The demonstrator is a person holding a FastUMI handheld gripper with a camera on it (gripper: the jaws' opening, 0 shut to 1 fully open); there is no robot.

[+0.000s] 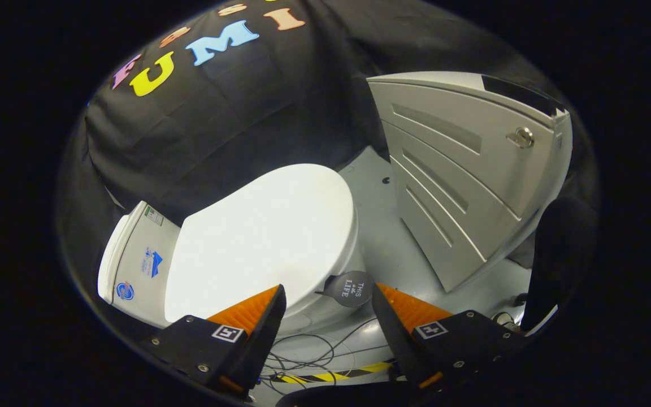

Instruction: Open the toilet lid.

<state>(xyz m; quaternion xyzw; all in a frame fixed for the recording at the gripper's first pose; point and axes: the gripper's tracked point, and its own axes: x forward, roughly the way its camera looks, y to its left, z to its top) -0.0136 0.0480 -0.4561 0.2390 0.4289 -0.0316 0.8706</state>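
Note:
A white toilet stands on the grey floor, and its white lid lies flat and closed over the bowl. Its white tank carries small stickers and sits against the black cloth wall. My gripper hovers above the lid's near edge with its fingers spread wide apart. Nothing is held between them. The lid's rim lies just ahead of the fingers, and I cannot see any contact with it.
A grey metal drawer cabinet with a lock stands beside the toilet. A dark round tag hangs near the bowl. Loose cables and a yellow-black striped tape lie on the floor below the fingers.

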